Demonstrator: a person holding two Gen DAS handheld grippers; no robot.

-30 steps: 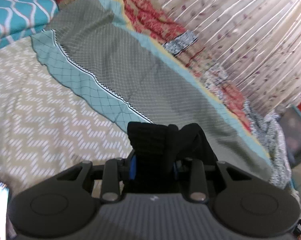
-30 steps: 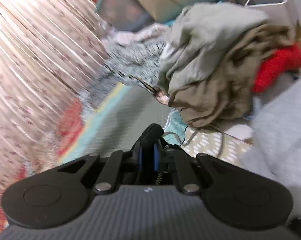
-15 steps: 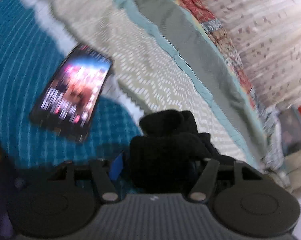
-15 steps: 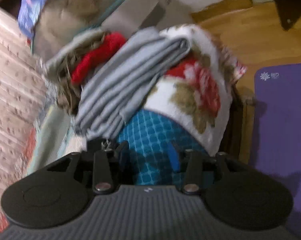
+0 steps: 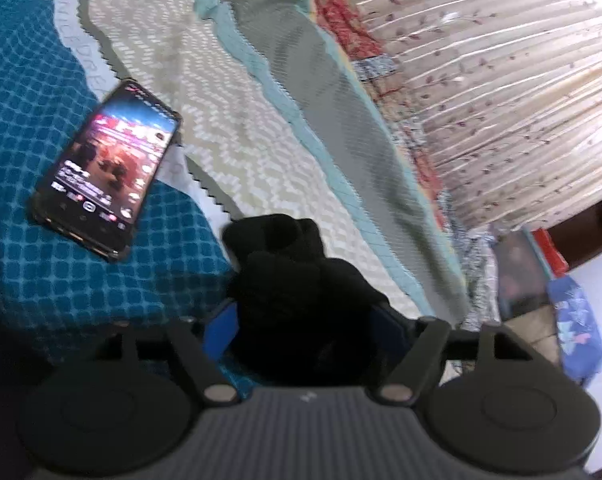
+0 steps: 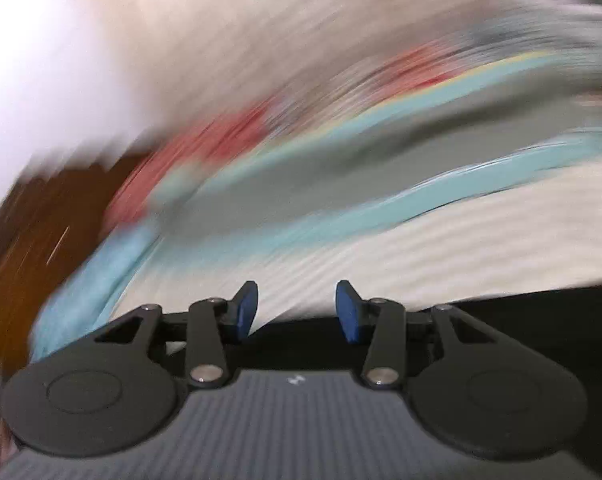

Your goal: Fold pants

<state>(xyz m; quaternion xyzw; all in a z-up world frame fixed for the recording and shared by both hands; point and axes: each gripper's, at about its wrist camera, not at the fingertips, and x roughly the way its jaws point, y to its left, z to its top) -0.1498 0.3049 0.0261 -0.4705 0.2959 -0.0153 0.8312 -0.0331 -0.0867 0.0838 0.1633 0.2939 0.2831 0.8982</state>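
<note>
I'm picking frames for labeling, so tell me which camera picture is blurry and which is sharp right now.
Right wrist view: heavy motion smear across the bedding; only the open right claw is crisp. Left wrist view: mostly sharp, lit black smartphone readable, bunched black pants slightly soft.

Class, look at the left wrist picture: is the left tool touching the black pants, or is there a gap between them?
Touching. The left wrist view shows the black pants bunched between the left tool fingers, the blue pads pressed against the cloth on both sides.
</note>
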